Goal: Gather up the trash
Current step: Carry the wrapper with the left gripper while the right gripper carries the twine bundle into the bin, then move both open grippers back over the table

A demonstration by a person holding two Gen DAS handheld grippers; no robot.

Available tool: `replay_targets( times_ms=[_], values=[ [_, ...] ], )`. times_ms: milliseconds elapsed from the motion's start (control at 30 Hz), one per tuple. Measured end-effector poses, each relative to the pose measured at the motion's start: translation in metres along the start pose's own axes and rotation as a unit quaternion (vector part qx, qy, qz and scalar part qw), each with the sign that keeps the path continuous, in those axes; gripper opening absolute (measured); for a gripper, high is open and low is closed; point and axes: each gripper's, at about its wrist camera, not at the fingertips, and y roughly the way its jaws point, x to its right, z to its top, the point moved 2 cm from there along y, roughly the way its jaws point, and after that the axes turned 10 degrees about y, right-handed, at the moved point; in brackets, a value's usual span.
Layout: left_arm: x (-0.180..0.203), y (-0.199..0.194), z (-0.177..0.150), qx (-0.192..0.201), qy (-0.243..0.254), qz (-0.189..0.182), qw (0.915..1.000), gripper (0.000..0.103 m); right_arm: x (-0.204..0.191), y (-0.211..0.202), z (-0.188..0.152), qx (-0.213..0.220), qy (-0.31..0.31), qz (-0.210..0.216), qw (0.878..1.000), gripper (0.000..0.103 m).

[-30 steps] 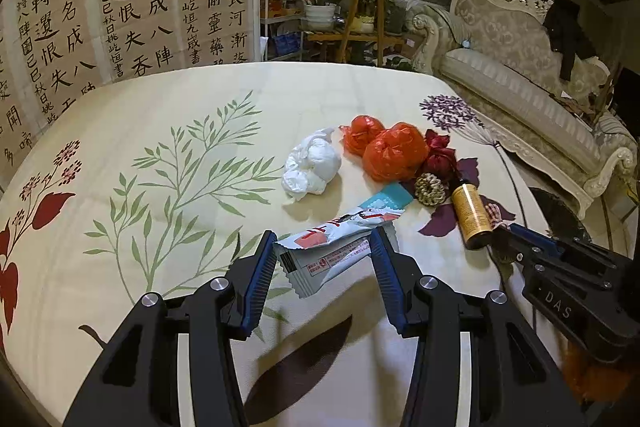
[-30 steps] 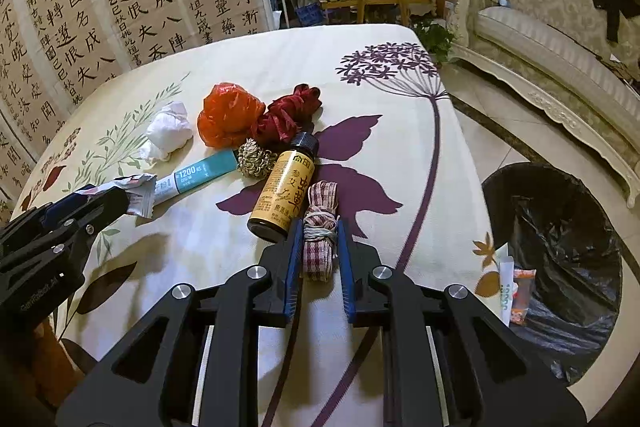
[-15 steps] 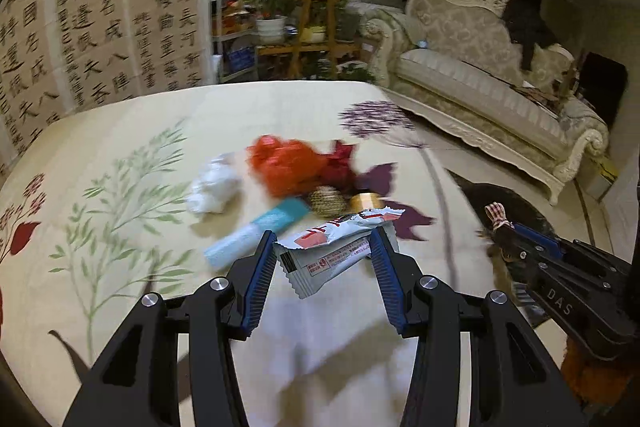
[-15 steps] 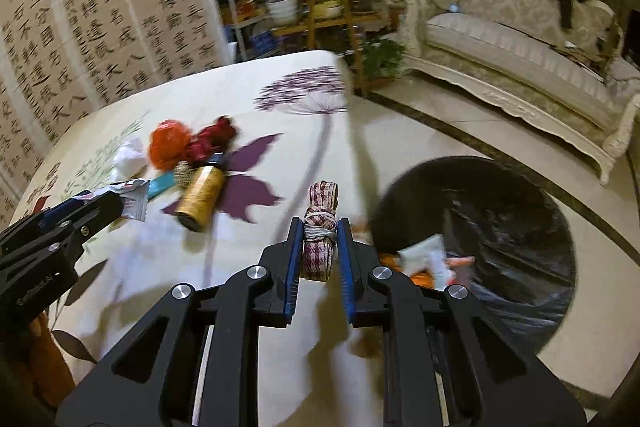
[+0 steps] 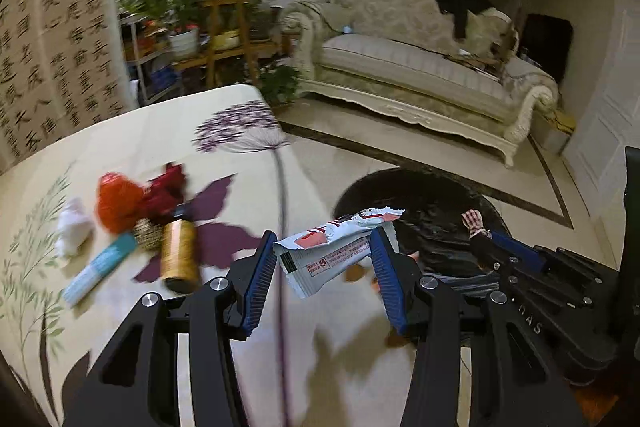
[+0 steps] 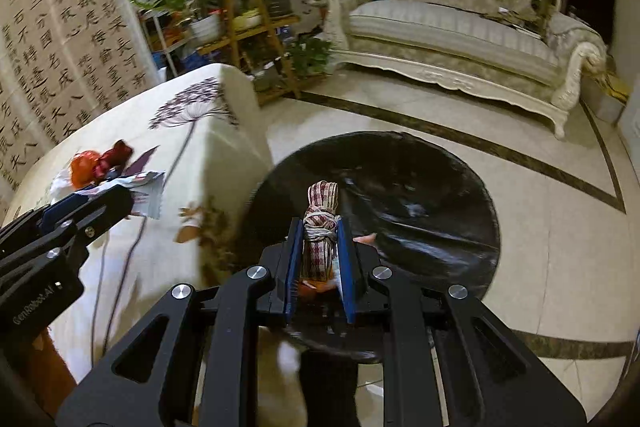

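Observation:
My left gripper (image 5: 324,259) is shut on a white snack wrapper (image 5: 332,247) with red print, held over the table's right edge near the black-lined bin (image 5: 420,195). My right gripper (image 6: 319,247) is shut on a checked red-and-white cloth bundle (image 6: 320,223) tied with string, and hangs above the round bin (image 6: 400,195) on the floor. In the left wrist view the right gripper (image 5: 486,243) shows at the right with the bundle (image 5: 472,221). In the right wrist view the left gripper (image 6: 116,195) shows at the left with the wrapper (image 6: 146,193).
On the floral tablecloth (image 5: 160,131) lie an orange bag (image 5: 116,203), a red scrap (image 5: 168,187), a white wad (image 5: 72,231), a blue tube (image 5: 100,267), a brown bottle (image 5: 180,255) and a small pine cone (image 5: 146,235). A sofa (image 5: 420,67) and plant shelves (image 5: 208,27) stand beyond.
Both grippers have swung right, off the table's middle towards the bin, each keeping its load. The right gripper now hangs over the bin, and the table items have slid left in both views.

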Motion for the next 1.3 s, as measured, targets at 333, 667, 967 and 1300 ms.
replay_targets(
  times_ms=[333,667,967,1300],
  values=[
    [0.025,0.035,0.011,-0.022,0.032,-0.007,0.9992,0.048,0.027,0.017,0.003,-0.004,0.026,-0.010,1.000,0.017],
    [0.036,0.059,0.015,-0.051,0.044,-0.018,0.9976,0.050,0.040,0.032,0.007,-0.009,0.045,-0.013,0.999,0.029],
    [0.033,0.056,0.015,-0.046,0.033,-0.020,0.9982,0.068,0.043,0.027,0.010,0.000,0.052,-0.022,0.998,0.038],
    [0.005,0.031,0.011,-0.032,0.007,0.005,0.9994,0.075,0.025,0.022,0.011,0.003,0.038,-0.011,0.999,0.045]
  ],
)
